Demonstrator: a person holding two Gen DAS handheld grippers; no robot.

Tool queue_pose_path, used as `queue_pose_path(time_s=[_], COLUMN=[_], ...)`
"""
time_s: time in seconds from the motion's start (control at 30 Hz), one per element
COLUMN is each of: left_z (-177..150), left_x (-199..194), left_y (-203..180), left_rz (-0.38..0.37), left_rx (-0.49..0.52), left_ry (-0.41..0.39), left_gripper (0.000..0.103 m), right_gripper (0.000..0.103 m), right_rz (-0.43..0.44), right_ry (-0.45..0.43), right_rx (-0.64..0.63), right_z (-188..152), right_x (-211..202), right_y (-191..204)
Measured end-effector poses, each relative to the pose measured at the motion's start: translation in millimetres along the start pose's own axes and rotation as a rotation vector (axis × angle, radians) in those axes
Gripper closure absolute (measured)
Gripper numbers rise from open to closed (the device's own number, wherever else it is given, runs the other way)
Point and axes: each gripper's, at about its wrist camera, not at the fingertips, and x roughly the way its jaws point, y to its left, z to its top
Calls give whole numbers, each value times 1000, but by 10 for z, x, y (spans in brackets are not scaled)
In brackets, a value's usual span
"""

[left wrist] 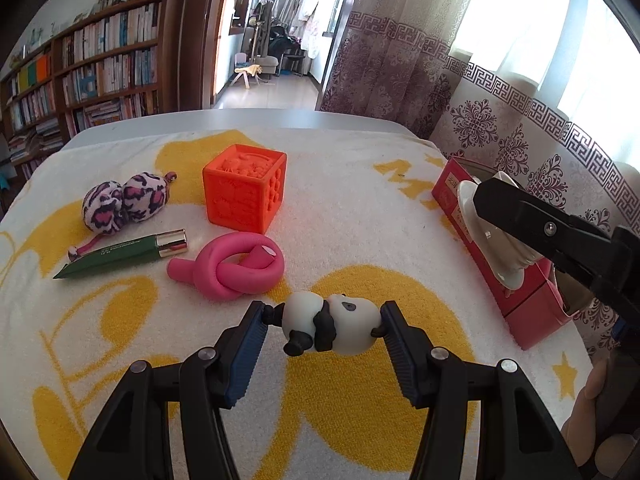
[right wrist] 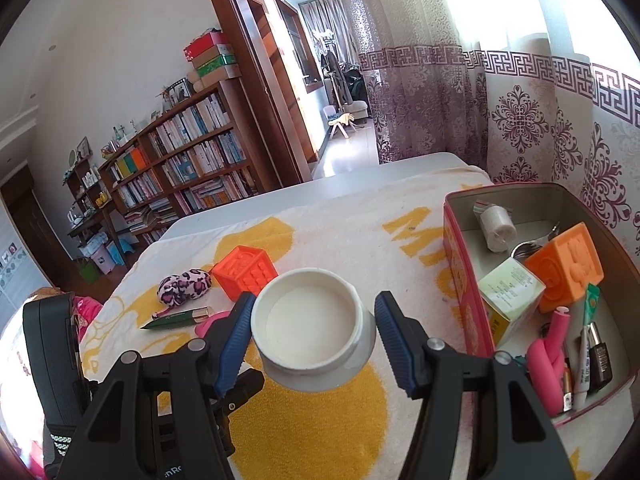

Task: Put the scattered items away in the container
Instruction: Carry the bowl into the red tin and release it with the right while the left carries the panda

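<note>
My left gripper [left wrist: 324, 320] is shut on a small panda figure [left wrist: 332, 326] and holds it just above the yellow-and-white towel [left wrist: 360, 184]. My right gripper [right wrist: 316, 320] is shut on a white round jar [right wrist: 314, 334], held in the air left of the red tin box [right wrist: 464, 280]; the jar also shows in the left wrist view [left wrist: 492, 236] in front of the box [left wrist: 516, 292]. On the towel lie an orange cube [left wrist: 244, 188], a pink knotted tube [left wrist: 236, 268], a green tube [left wrist: 124, 254] and a leopard-print pouch [left wrist: 124, 202].
The box holds an orange cube [right wrist: 568, 264], a green-white carton [right wrist: 508, 292], a pink knotted tube [right wrist: 548, 356], a white roll [right wrist: 498, 226] and several small items. A curtain [left wrist: 500, 136] hangs behind the box. A bookshelf [left wrist: 88, 72] stands beyond the table's far left edge.
</note>
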Motion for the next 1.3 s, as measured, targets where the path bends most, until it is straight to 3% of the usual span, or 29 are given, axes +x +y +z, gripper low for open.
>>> queue_pose_path(time_s=[0.43, 0.8, 1.0, 1.3], left_z=[28, 33, 101, 185], left_x=[-155, -188, -290, -237], left_y=[-129, -310, -506, -949], left_rz=[-48, -81, -101, -153], left_rx=[16, 44, 76, 129], left_ry=[-44, -36, -54, -37], left_gripper=[43, 43, 43, 43], right_gripper=[38, 38, 38, 38], right_rz=[-21, -63, -108, -252], right_ry=[-24, -44, -48, -43], right_rx=[21, 46, 121, 158], right_z=[29, 77, 180, 116], right_x=[-44, -93, -240, -580], right_y=[-48, -169, -535, -1218])
